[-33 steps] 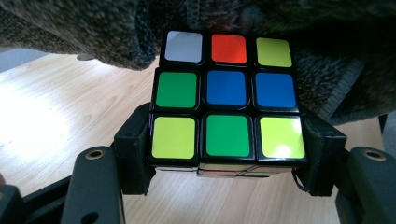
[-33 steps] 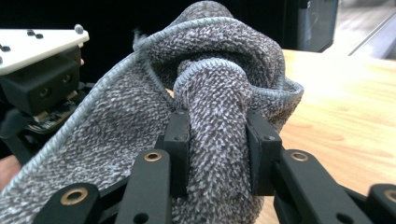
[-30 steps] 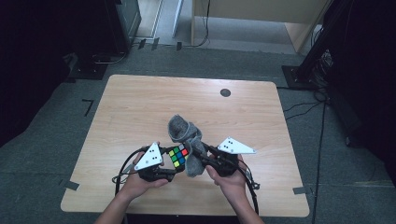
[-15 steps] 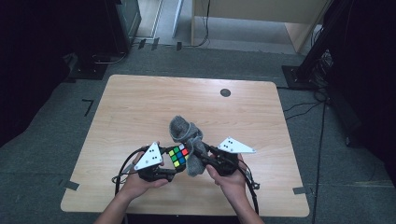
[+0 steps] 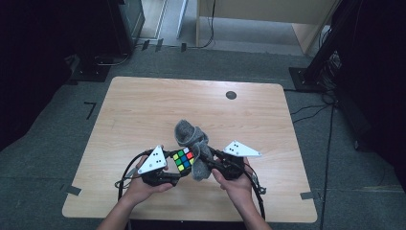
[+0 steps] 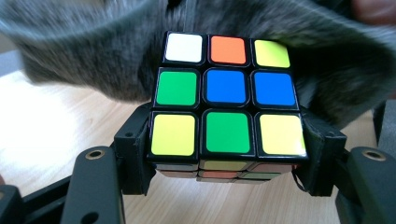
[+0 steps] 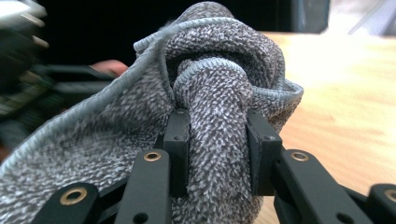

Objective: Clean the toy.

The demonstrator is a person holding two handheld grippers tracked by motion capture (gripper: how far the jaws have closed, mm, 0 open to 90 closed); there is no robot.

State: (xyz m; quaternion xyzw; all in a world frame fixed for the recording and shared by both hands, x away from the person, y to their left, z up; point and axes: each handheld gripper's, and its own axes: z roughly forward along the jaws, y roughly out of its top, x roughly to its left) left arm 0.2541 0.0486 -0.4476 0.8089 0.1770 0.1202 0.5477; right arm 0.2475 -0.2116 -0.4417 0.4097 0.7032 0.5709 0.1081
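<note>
Now left gripper jaws clamp puzzle cube; right gripper jaws pinch grey cloth, touching cube, near table front edge.

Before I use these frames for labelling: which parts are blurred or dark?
High view: sharp table, dark surroundings. Left gripper view: cube crisp, cloth behind it smeared. Right gripper view: cloth sharp between the jaws, left gripper at far left blurred.

Your left gripper sits near the table's front edge with the cube between its jaws. Cloth lies just right of and behind the cube, touching it. Your right gripper is right of the cube, jaws on the cloth.
</note>
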